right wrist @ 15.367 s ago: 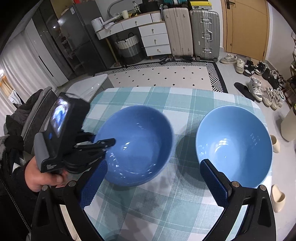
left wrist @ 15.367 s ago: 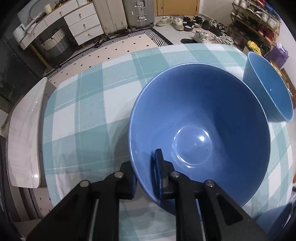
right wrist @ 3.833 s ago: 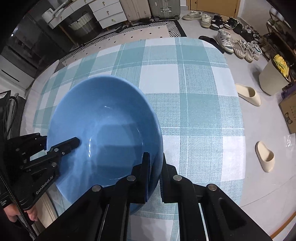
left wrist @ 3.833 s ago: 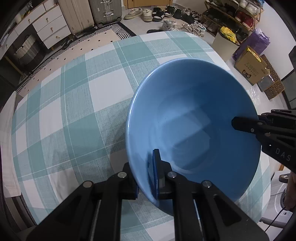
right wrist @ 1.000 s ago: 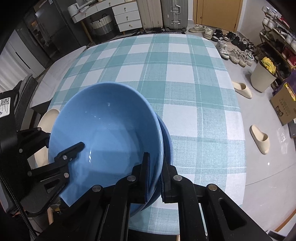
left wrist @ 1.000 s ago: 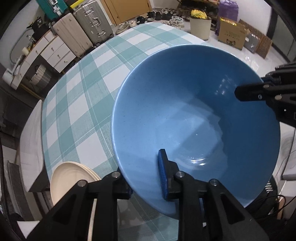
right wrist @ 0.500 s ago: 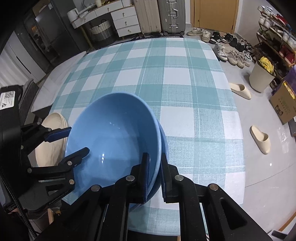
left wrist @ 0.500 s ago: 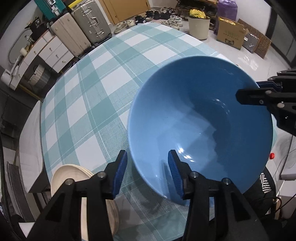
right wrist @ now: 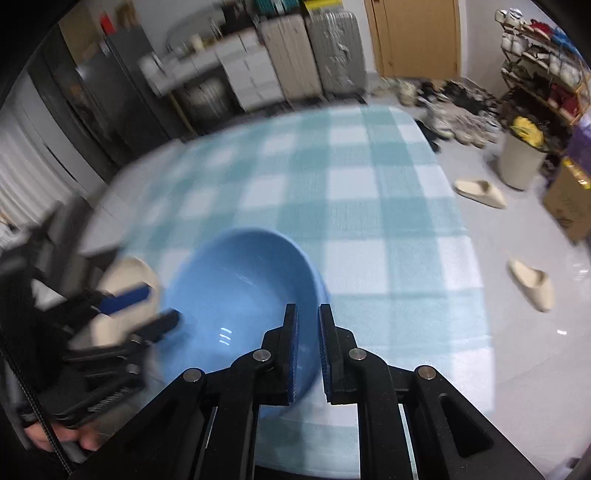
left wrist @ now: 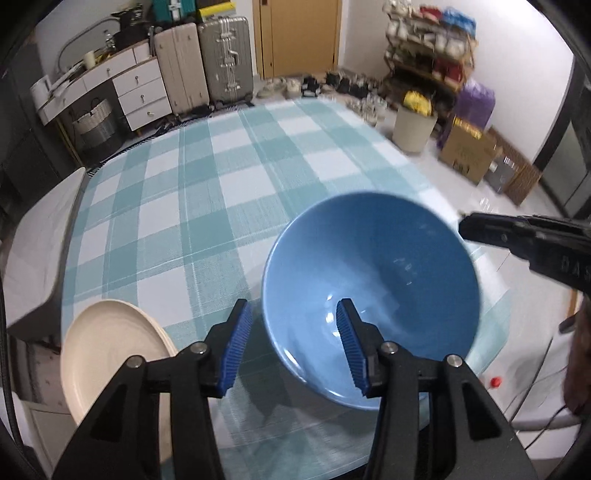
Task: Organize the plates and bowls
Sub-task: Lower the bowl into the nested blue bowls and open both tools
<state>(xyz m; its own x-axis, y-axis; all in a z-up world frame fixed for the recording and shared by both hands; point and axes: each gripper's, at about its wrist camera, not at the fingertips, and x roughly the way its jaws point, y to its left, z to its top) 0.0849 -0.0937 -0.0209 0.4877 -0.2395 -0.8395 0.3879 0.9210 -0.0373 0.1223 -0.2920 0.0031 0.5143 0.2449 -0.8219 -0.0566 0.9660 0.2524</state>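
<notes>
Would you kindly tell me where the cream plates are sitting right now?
The cream plates sit at the table's near left edge in the left wrist view, just left of the blue bowl on the checked tablecloth.

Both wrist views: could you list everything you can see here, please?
table: 1, teal-and-white check cloth, centre
blue bowl: 1 seen, blue, table's near edge
plates: stack, count unclear, cream, left of bowl
suitcases: 2, beige and silver, far wall
drawer unit: 1, white, left of suitcases
door: 1, wooden, far wall
bin: 1, cream, floor right of table
slippers: 2, cream, floor right of table
left gripper: 1, black, blue pads, open around bowl's rim
right gripper: 1, black, blue pads, shut on bowl's rim
</notes>
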